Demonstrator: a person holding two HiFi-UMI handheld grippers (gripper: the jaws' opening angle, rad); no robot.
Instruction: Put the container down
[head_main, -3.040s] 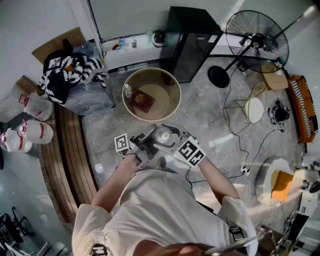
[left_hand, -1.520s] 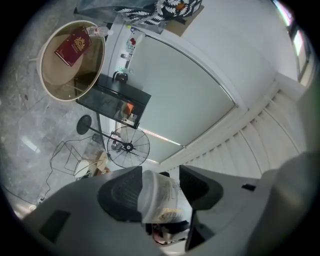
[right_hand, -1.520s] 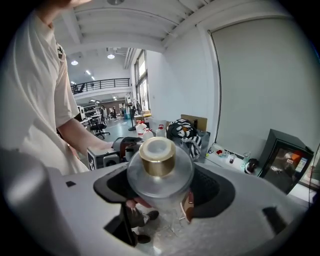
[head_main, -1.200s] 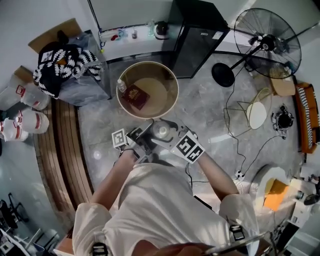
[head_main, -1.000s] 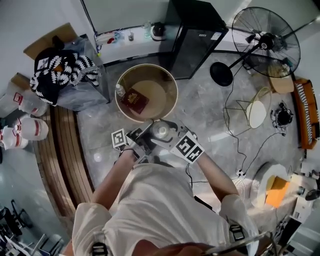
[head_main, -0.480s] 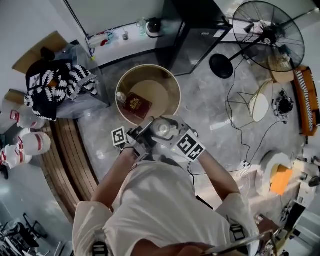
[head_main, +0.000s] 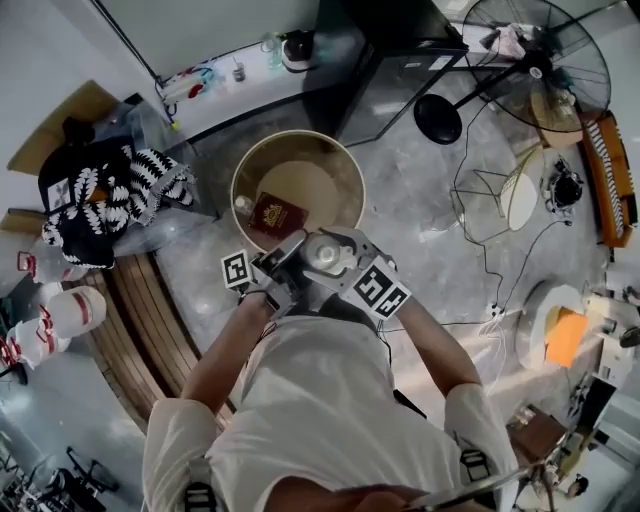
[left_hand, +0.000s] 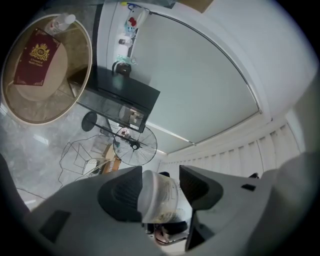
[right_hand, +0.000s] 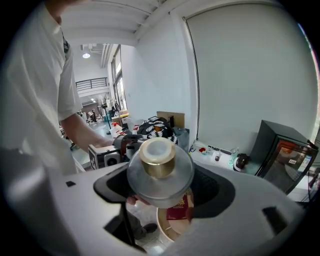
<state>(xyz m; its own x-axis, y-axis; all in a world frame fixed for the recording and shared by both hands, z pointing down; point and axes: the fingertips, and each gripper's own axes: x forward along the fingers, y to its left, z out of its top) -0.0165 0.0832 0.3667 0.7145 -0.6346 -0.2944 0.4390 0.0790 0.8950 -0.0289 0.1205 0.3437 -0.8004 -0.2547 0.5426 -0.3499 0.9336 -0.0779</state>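
Container (head_main: 325, 252) is held off the ground between both grippers, in front of the person's chest and just beside the near rim of the round table (head_main: 340, 165); it rests on no surface. The left gripper (head_main: 288, 258) is pinched on the container's white printed body. Its own view shows that body wedged between the two dark pads, the lower end cut off behind the gripper housing and the print too blurred to read. The right gripper (head_main: 345, 262) is clamped on the wide, clear round part that carries a gold collar and white cap. This disc faces the right gripper's camera squarely, so it covers the inner faces of both pads and everything behind it. The exact contact line there cannot be made out. From the head view only the round top of the container shows; the rest is hidden under the two grippers. On the table lie a red booklet (head_main: 279, 214) and a small bottle (head_main: 243, 205), both well apart from the container.
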